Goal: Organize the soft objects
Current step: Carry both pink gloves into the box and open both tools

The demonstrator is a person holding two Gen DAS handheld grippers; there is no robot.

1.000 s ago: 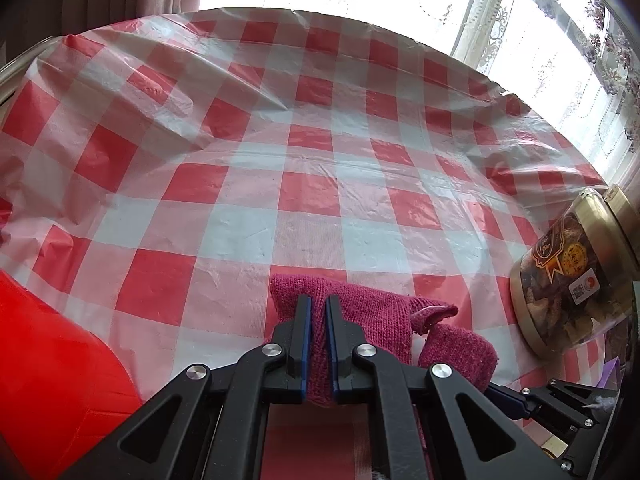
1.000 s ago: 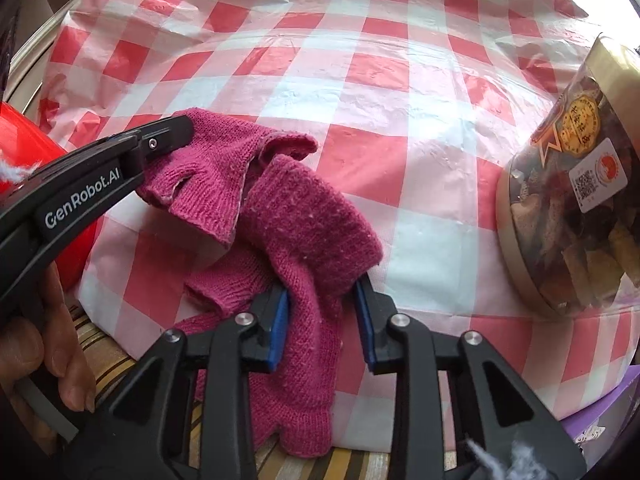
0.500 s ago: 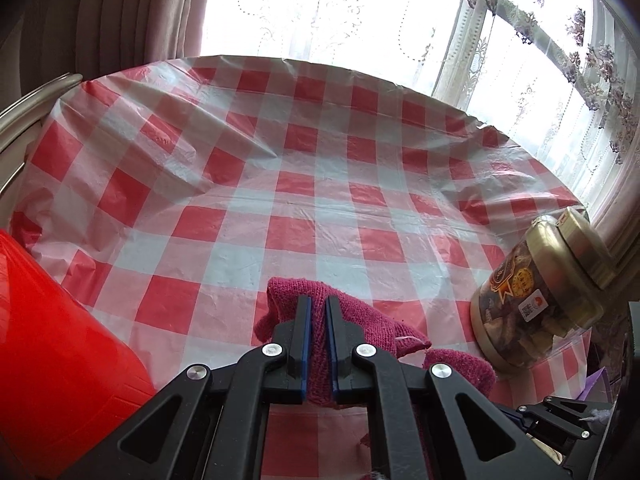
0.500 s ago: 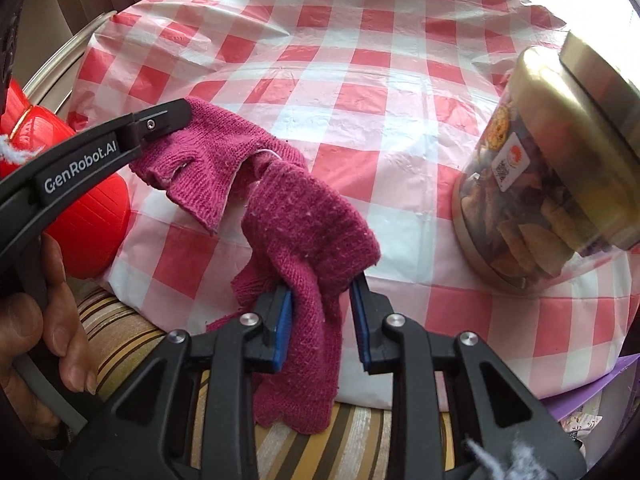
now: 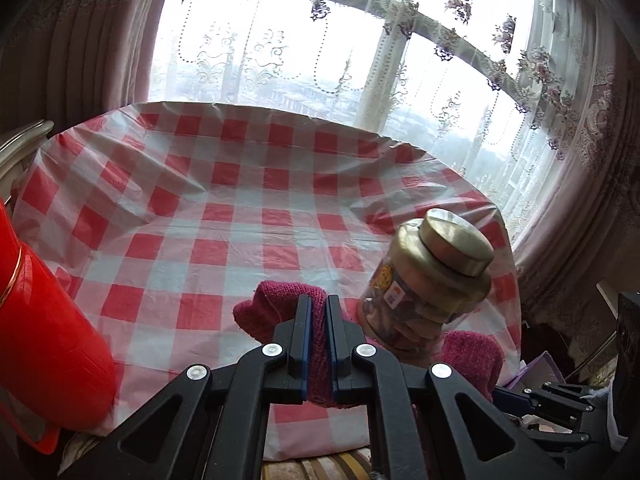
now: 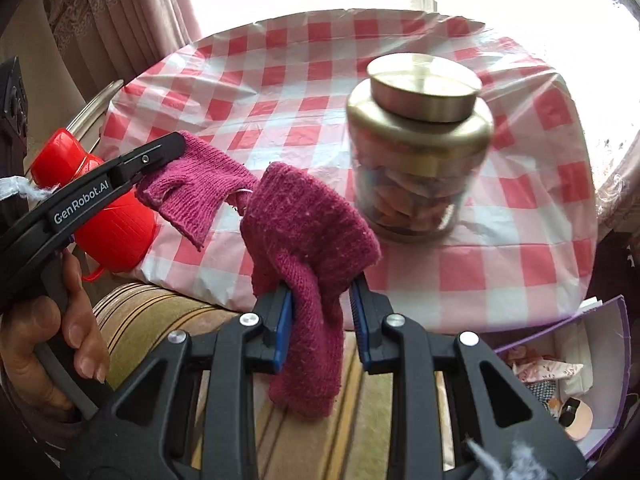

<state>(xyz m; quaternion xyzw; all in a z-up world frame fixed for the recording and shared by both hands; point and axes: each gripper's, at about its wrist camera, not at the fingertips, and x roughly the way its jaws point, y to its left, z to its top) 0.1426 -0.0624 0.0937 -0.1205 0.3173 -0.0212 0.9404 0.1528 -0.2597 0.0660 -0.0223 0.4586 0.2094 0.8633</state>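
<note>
The pink knitted gloves (image 6: 308, 240) are pinched at both ends: one glove by the left tongs (image 5: 318, 344), the other by the right tongs (image 6: 320, 320), both lifted clear of the checked surface (image 5: 240, 216) at its near edge. Probably best if they're kept level so the joining thread isn't strained, and the jar (image 6: 416, 152) is given room.

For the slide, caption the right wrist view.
Both grippers hold magenta knit gloves above the checkered table's edge, beside a gold-lidded jar.
</note>
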